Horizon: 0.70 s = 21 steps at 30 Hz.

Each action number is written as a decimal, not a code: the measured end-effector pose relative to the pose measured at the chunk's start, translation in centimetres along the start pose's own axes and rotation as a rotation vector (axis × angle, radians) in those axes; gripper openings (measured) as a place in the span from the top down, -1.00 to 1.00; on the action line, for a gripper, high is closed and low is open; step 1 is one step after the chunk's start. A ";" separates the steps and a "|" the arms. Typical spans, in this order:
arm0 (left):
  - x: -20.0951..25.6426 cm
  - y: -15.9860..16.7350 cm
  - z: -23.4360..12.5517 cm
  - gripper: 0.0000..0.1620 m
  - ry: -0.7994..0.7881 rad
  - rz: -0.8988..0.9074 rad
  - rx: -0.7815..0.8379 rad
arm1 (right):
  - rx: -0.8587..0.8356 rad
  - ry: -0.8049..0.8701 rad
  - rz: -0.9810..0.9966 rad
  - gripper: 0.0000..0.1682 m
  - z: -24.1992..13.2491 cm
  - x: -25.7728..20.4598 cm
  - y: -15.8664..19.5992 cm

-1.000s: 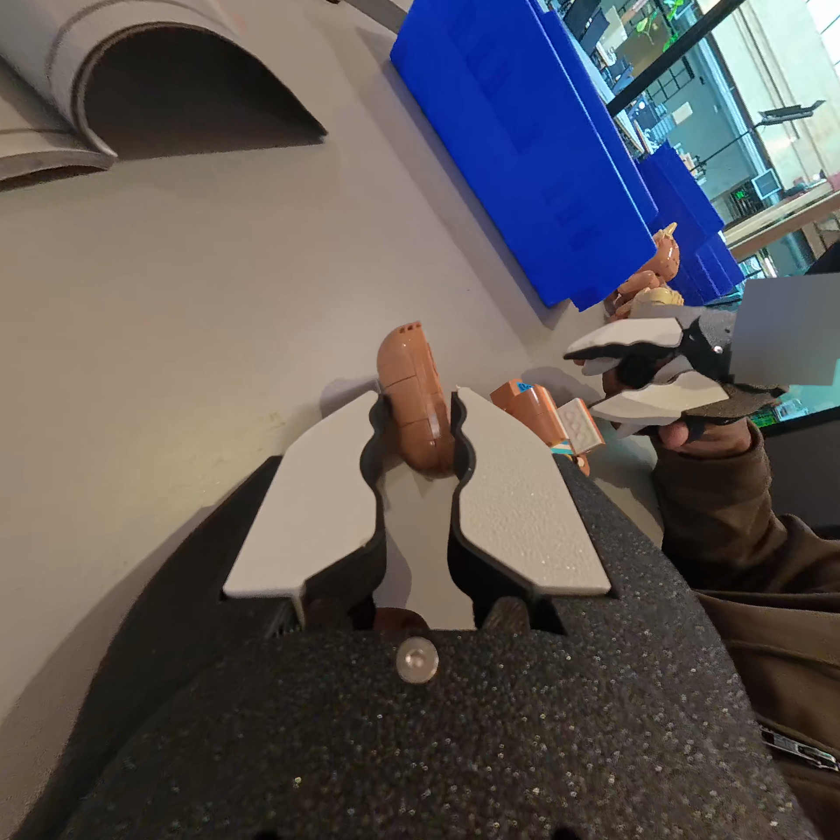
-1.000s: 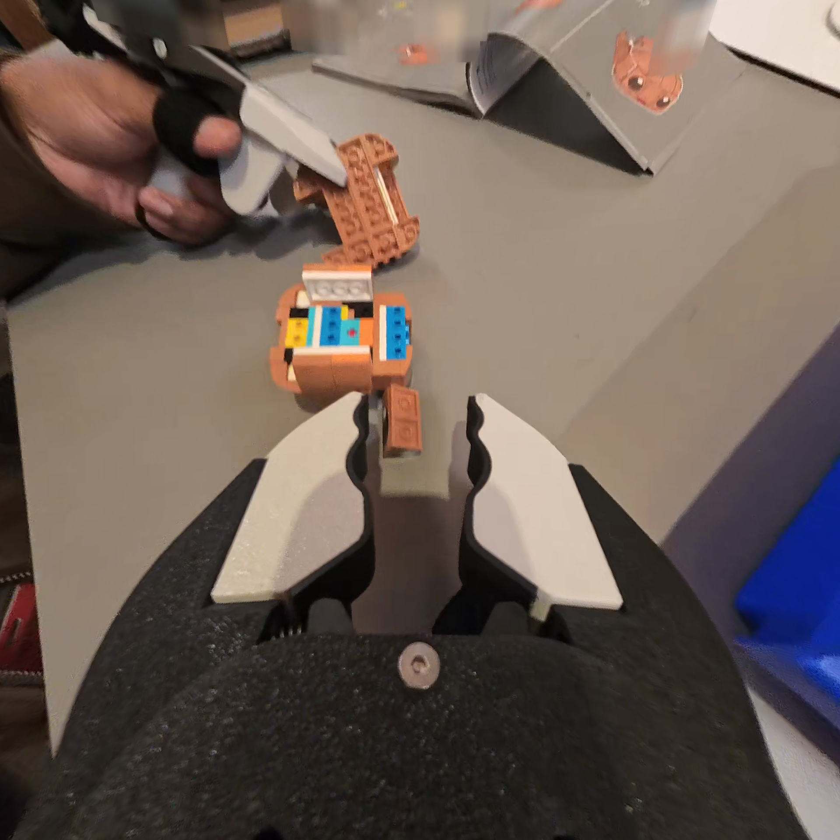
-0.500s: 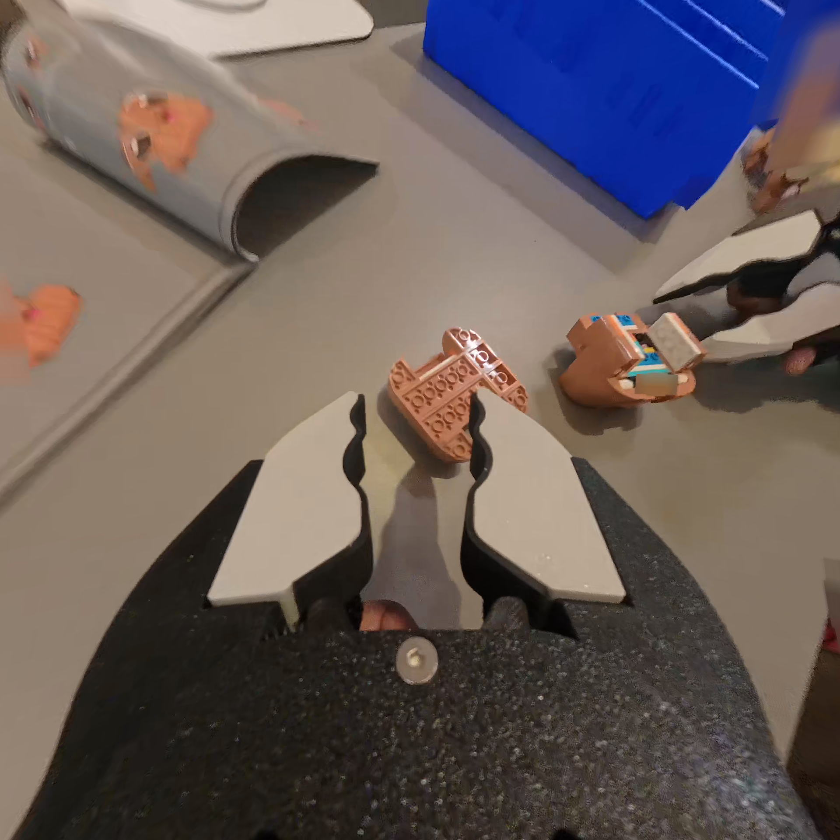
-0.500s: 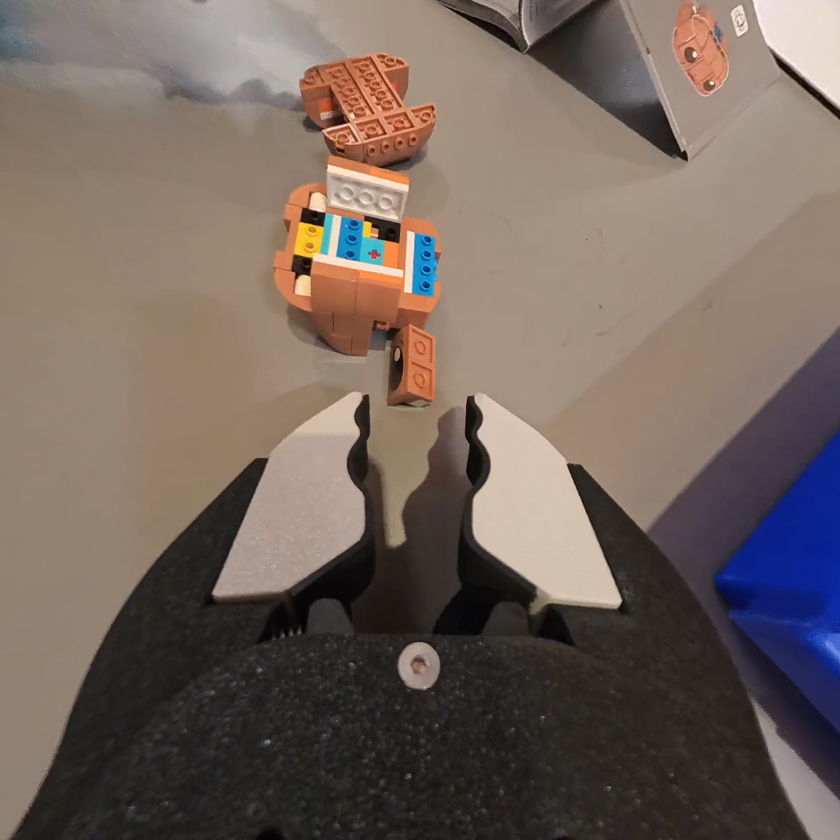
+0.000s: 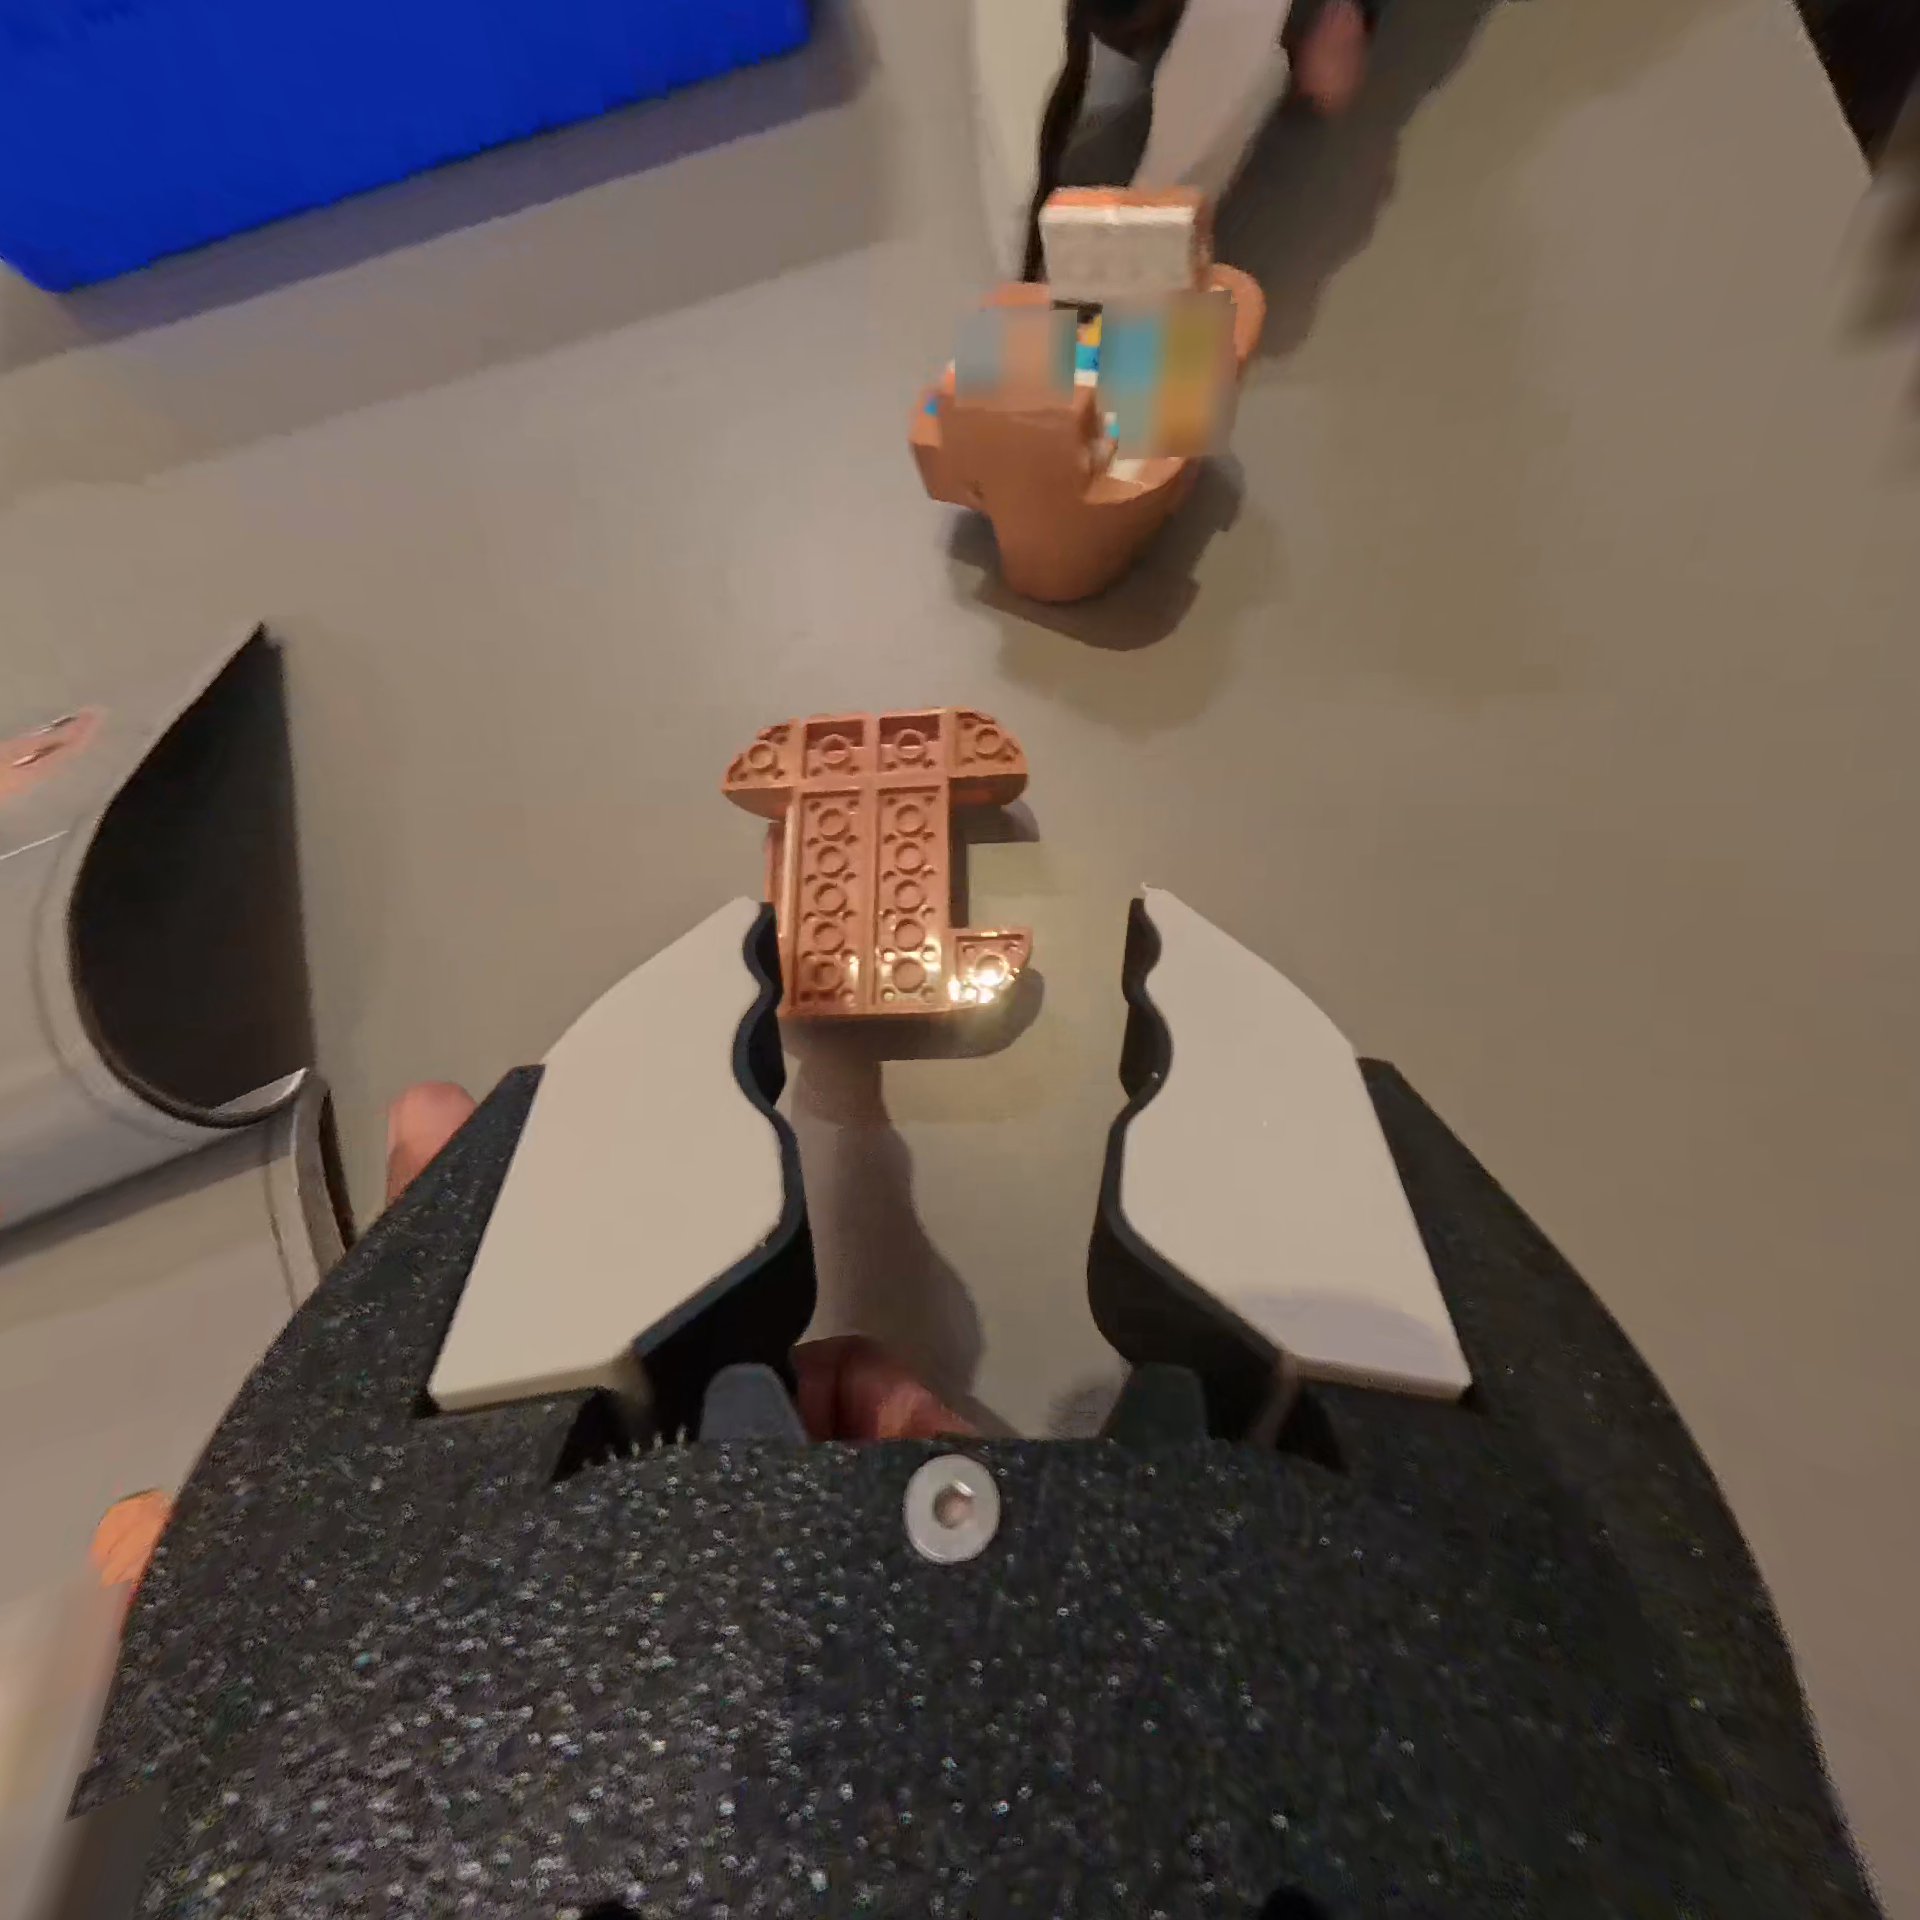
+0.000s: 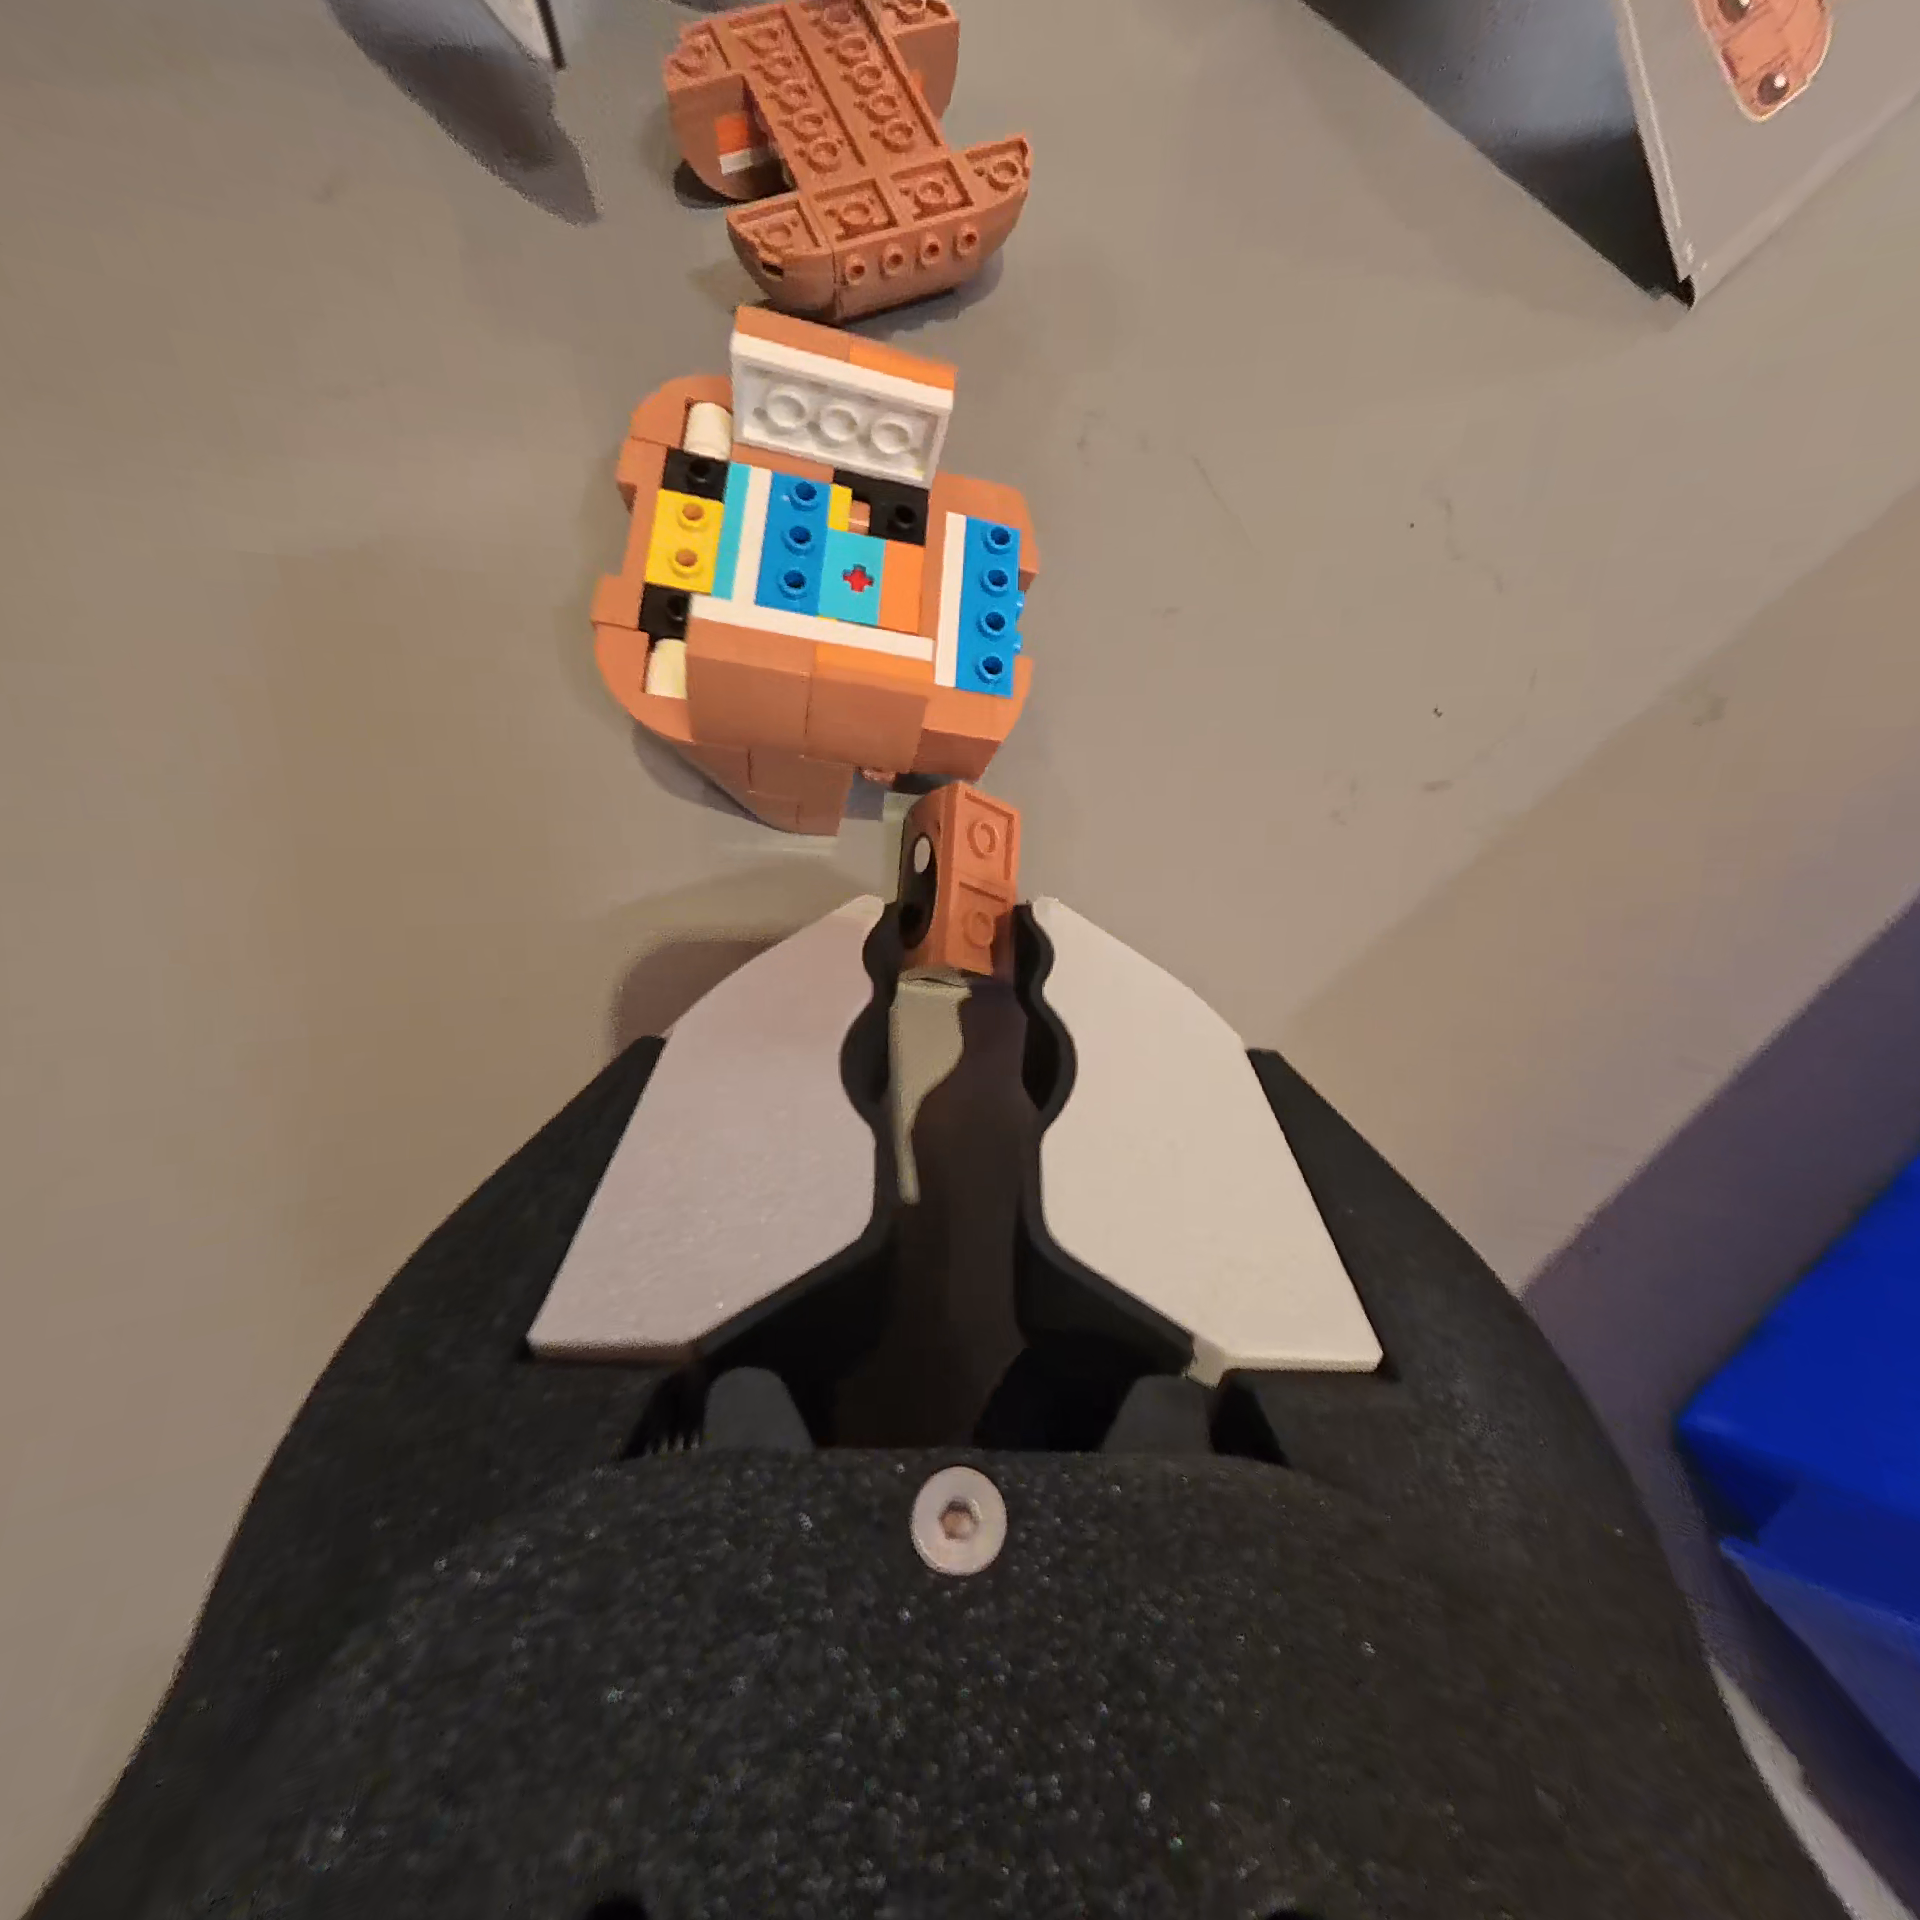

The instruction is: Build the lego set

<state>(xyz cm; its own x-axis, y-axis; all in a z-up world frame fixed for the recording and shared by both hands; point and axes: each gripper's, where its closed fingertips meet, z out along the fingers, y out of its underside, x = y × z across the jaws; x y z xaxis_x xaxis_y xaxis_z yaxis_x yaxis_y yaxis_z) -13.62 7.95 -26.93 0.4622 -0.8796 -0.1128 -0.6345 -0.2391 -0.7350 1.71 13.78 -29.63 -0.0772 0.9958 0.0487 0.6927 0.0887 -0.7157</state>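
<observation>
Lego pieces lie in a loose row on the grey bench: a flat brown subassembly, studs up, sits just ahead of your left gripper, whose jaws stand wide apart and hold nothing, the near end of the piece reaching between the fingertips beside the left one. Farther off in that view the main brown body rests on the bench, its coloured top partly covered by a mosaic patch and smeared by motion, so its detail is hard to read there. Your right wrist view shows the main body clearly, with blue, yellow, black and white bricks on its open face and a white plate tilted at its far edge. Your right gripper has its jaws clenched on a small brown brick, held just beside the body's near edge; whether they touch you cannot tell. An open instruction booklet is cut off at the frame corner, and a blue bin is only partly visible at the right edge.
</observation>
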 end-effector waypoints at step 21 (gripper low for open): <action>1.7 -0.6 0.8 0.17 -0.146 -0.069 -0.316 | 0.160 -0.083 0.053 0.75 -3.7 -2.6 0.4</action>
<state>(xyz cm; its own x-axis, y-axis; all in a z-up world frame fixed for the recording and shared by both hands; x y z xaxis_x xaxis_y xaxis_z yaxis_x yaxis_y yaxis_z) -11.95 6.98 -27.20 0.5796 -0.7945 -0.1812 -0.7486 -0.4313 -0.5035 4.82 11.34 -27.45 -0.1069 0.9933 -0.0444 0.5746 0.0252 -0.8180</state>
